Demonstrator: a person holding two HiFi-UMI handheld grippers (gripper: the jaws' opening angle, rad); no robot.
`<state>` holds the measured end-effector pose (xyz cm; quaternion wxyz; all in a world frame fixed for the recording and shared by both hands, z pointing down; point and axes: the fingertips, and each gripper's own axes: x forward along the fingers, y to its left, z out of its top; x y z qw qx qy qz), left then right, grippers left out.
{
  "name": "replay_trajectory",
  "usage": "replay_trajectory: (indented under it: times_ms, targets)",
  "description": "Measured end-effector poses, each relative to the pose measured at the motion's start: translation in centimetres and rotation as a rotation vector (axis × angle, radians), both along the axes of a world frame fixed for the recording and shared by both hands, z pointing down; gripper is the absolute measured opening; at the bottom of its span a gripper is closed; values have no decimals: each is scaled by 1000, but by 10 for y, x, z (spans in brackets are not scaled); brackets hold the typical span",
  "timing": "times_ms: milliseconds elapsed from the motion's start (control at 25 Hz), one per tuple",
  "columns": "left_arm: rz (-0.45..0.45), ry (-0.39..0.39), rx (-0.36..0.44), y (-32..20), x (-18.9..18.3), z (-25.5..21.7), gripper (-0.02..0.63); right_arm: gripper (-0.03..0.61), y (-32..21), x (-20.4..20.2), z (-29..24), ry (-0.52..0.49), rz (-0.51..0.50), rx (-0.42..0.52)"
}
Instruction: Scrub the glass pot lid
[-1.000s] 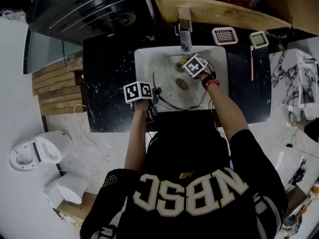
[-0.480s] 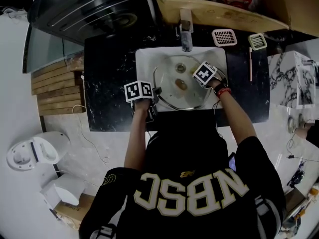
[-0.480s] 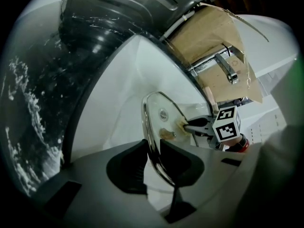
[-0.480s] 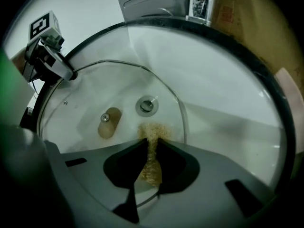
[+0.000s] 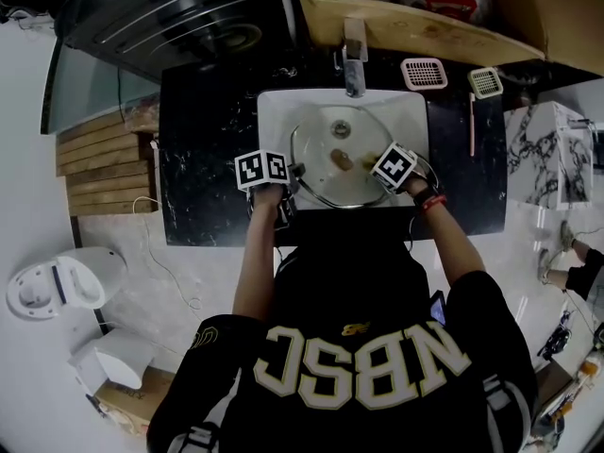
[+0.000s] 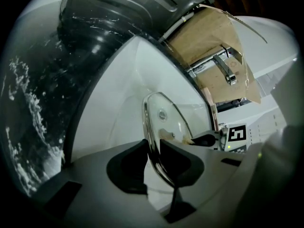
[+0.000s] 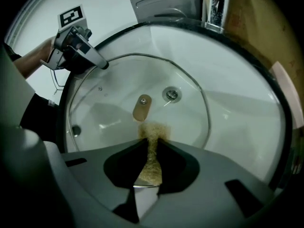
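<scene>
Left gripper view: lid (image 6: 164, 120) rim btwn left tongs (image 6: 153, 158).

A black, white-flecked countertop (image 5: 203, 159) is carrying a white sink basin (image 5: 274, 111) sunk into its middle. A metal faucet (image 5: 354, 59) is rising from the far edge of the counter and reaching over the basin. The glass pot lid (image 5: 321, 149) is sitting inside the basin and filling most of it, with the drain (image 5: 341, 128) showing through the glass. On the far right of the counter a pink square grid (image 5: 424, 72) is lying flat. A green-and-white grid (image 5: 487, 82) is lying farther right. A thin pink stick (image 5: 472, 125) is lying nearer, just right of the basin.
</scene>
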<state>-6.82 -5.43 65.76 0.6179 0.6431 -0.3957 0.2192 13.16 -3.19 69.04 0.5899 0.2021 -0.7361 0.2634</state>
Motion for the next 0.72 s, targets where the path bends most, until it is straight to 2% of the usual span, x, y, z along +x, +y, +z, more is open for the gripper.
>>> replay_trajectory:
  times_ms: [240, 520, 720]
  targets:
    - [-1, -1, -1, 0, 0, -1, 94, 71, 33, -15, -14, -69, 39, -67]
    - [-2, -1, -1, 0, -1, -1, 94, 71, 54, -66, -31, -218, 37, -116]
    - [-7, -5, 2, -1, 0, 1, 93, 72, 46, -108, -37, -290, 29, -88]
